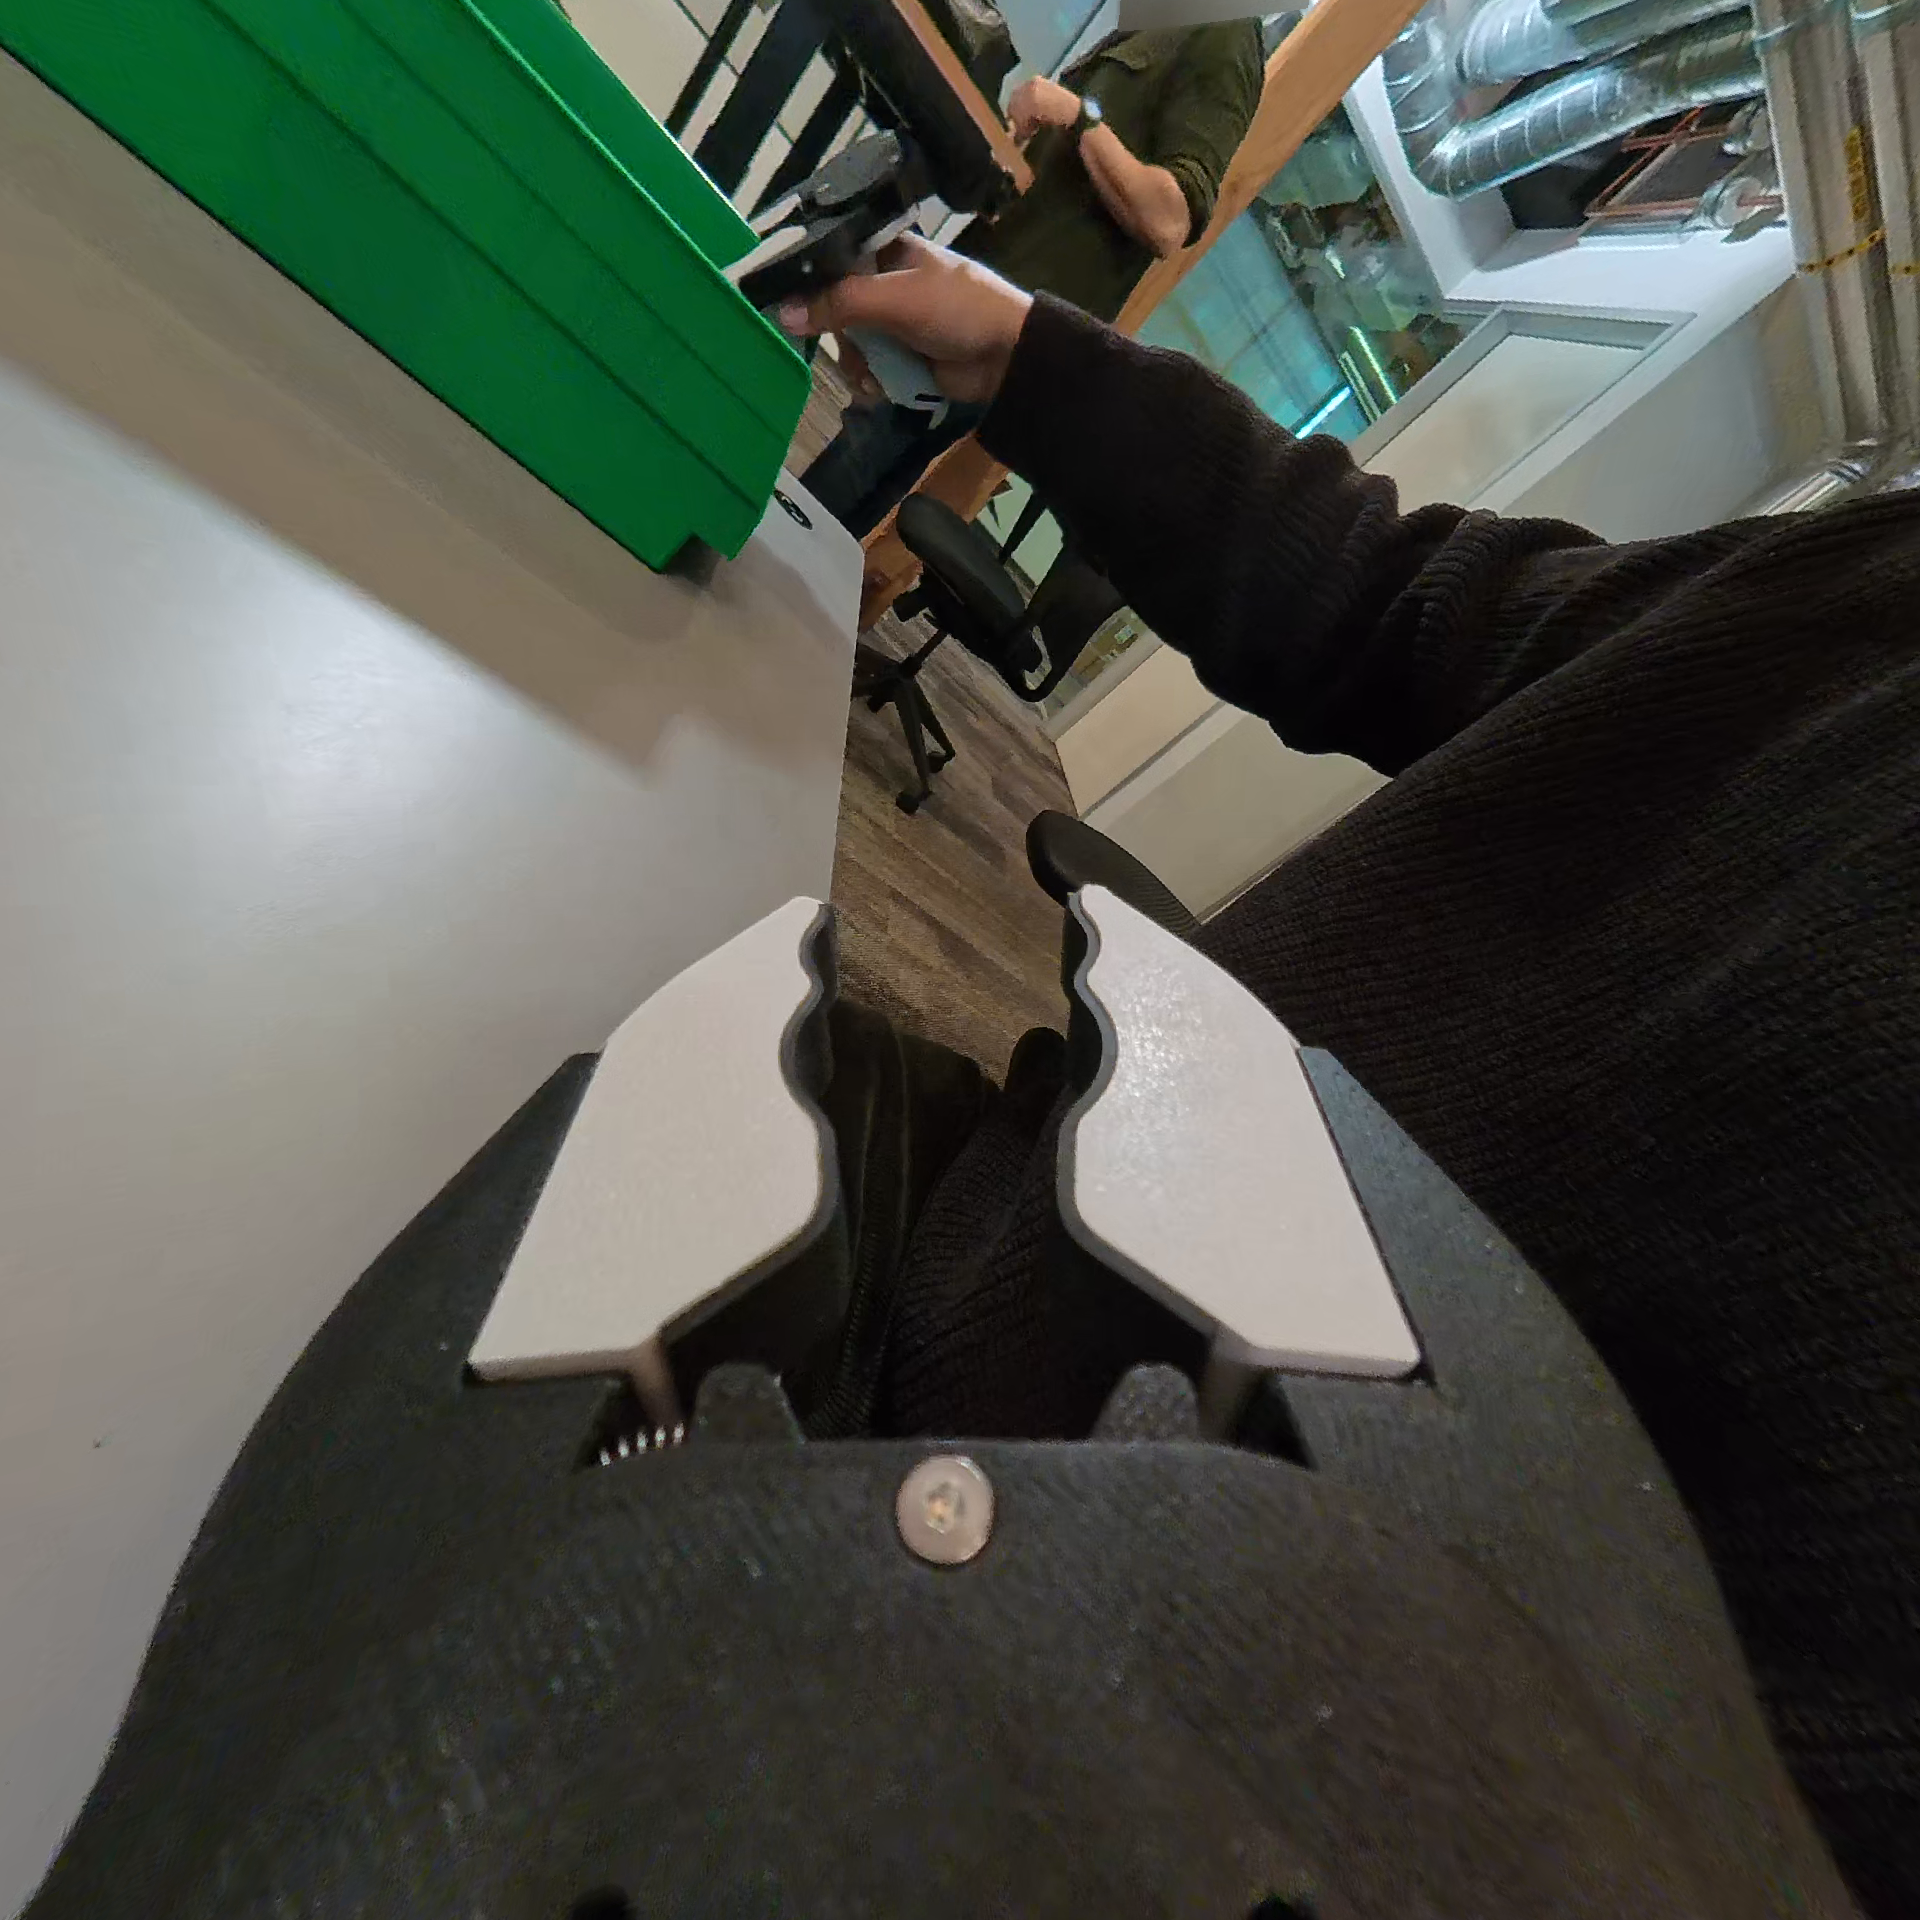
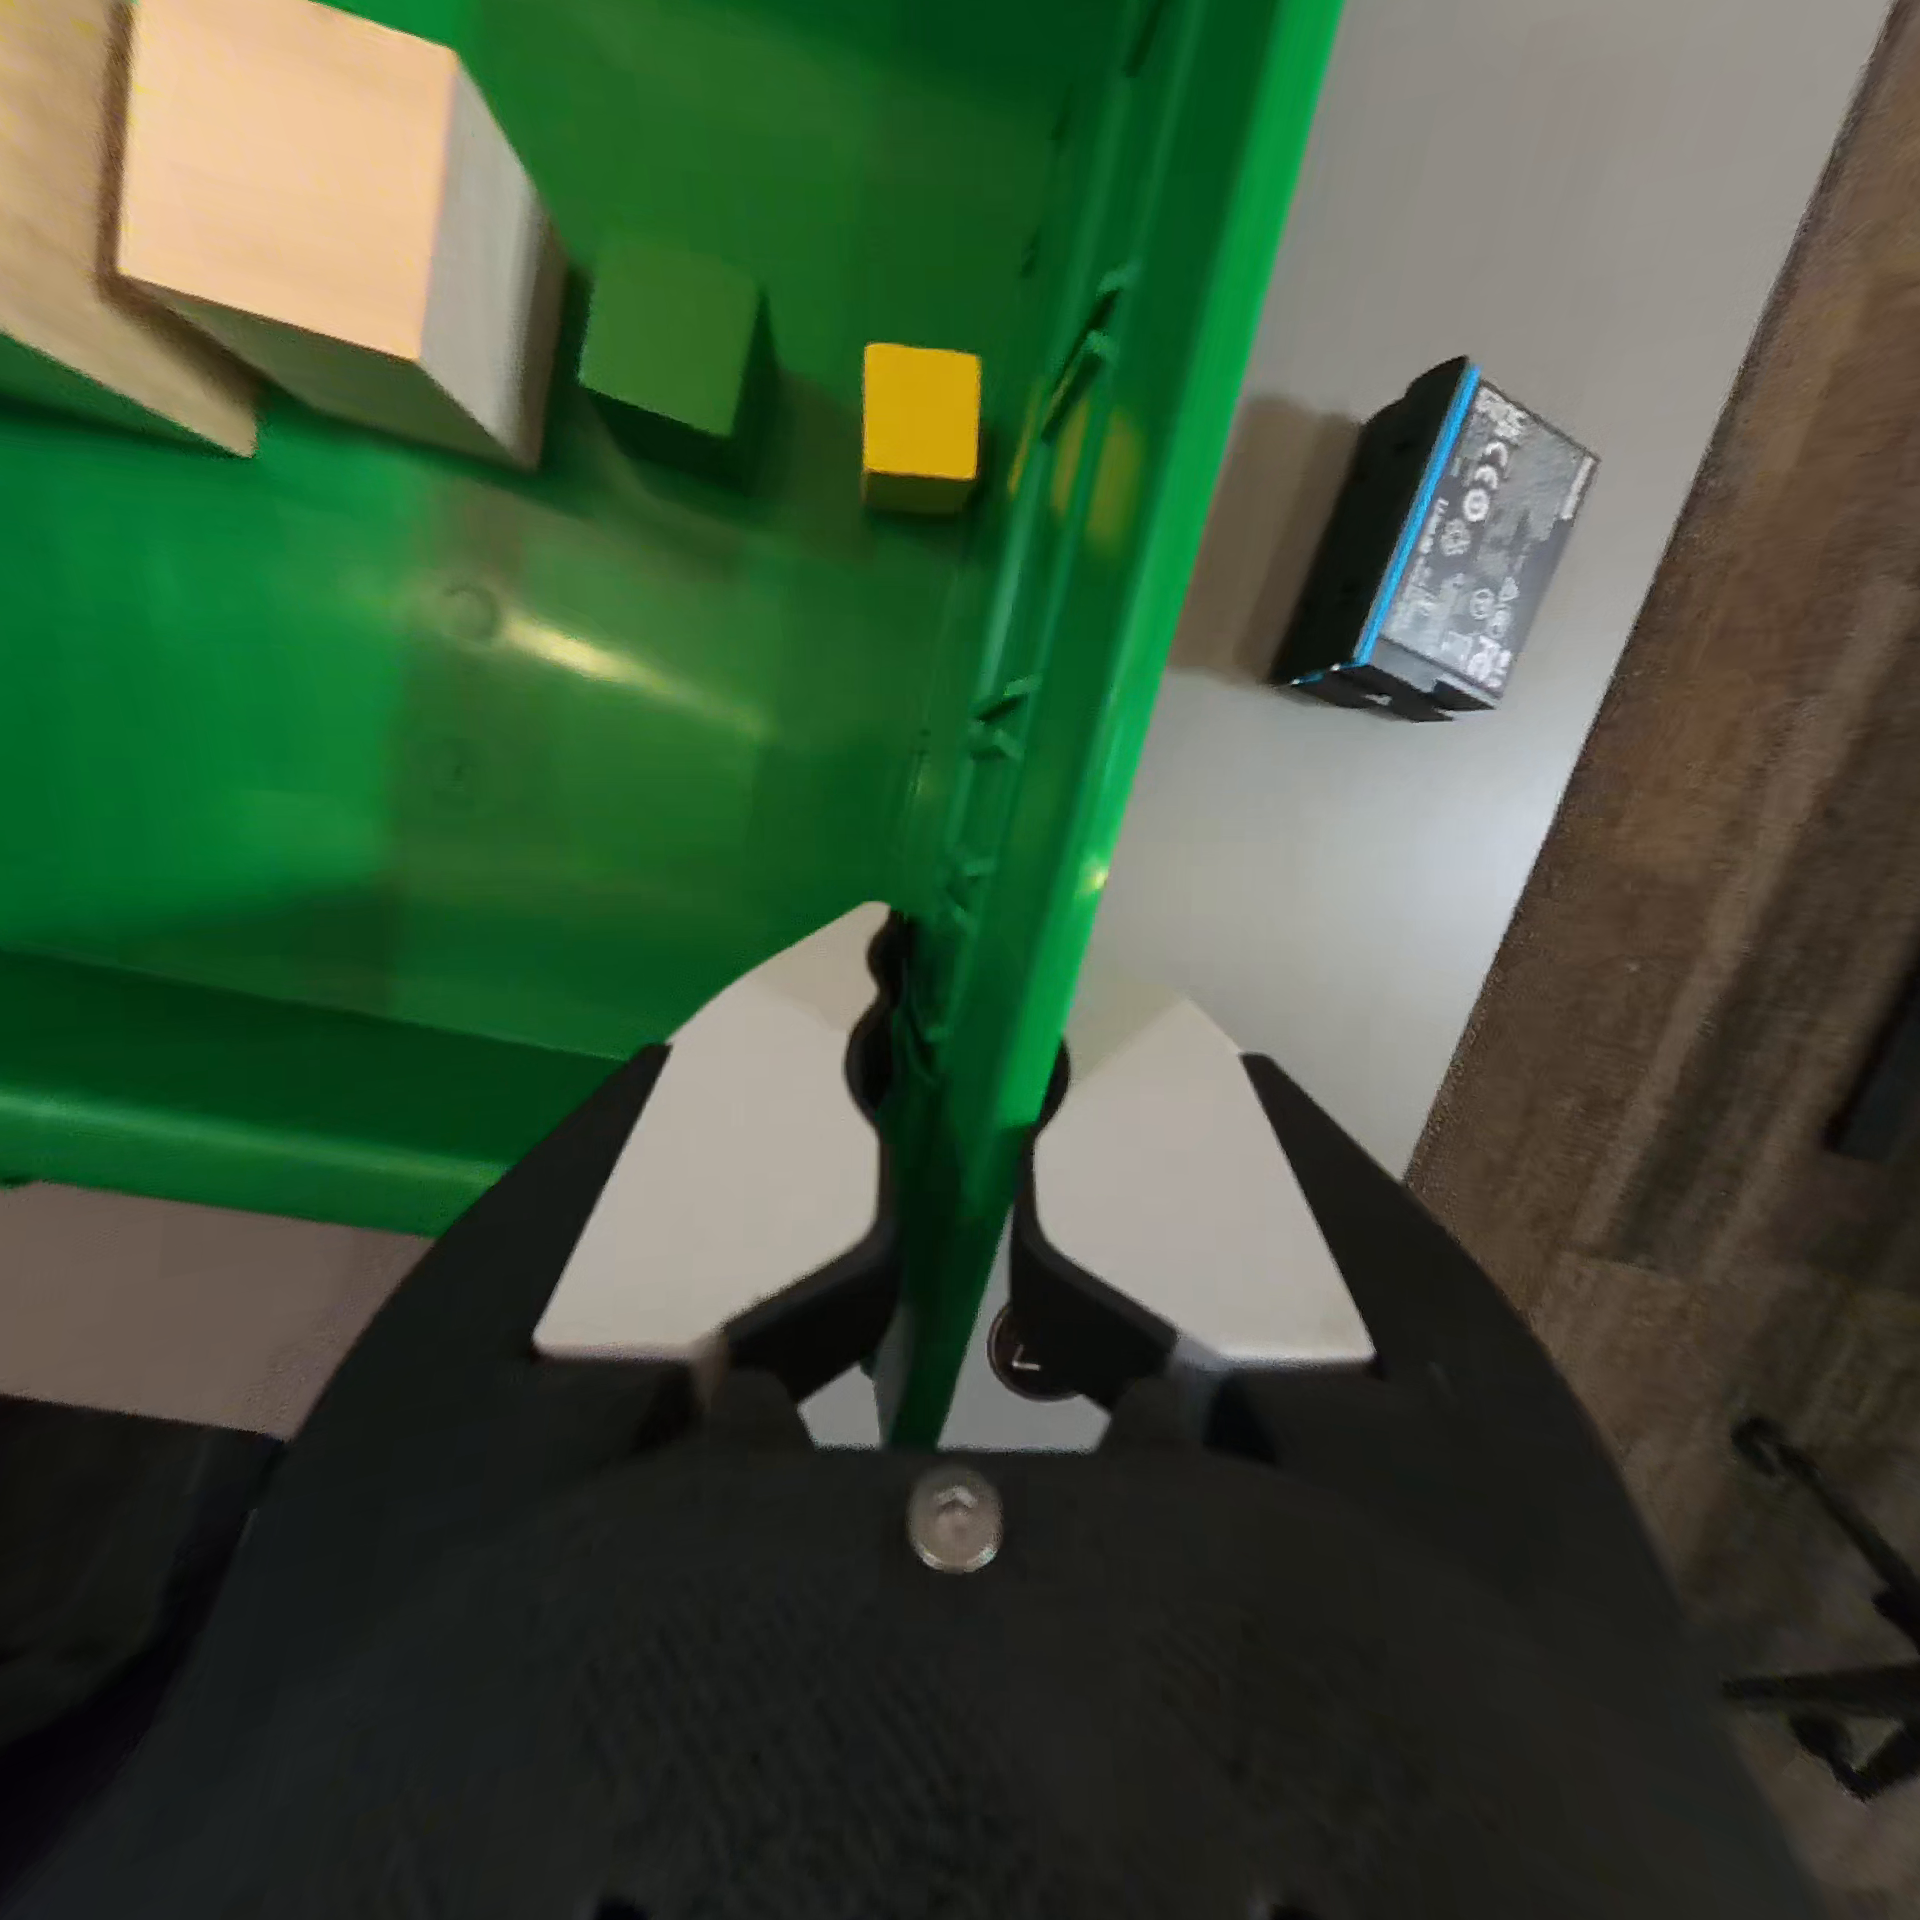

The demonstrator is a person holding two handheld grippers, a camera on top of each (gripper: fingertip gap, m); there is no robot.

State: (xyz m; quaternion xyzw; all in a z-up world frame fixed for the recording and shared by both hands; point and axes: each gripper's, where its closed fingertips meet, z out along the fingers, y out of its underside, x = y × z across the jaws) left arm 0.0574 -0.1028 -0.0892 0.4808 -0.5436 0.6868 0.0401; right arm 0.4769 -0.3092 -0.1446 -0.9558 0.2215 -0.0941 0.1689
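Note:
My right gripper is shut on the side wall of a green plastic bin, one finger inside and one outside. In the bin lie a yellow cube, a green cube and a large wooden block with another beside it. My left gripper is open and empty, off the edge of the white table, close to a black knit sleeve. Far off in that view, a hand holds the right gripper at the green bin.
A black battery pack with a blue edge lies on the white table right of the bin. Beyond the table edge are wood-pattern floor, a black office chair and a person in a dark green shirt.

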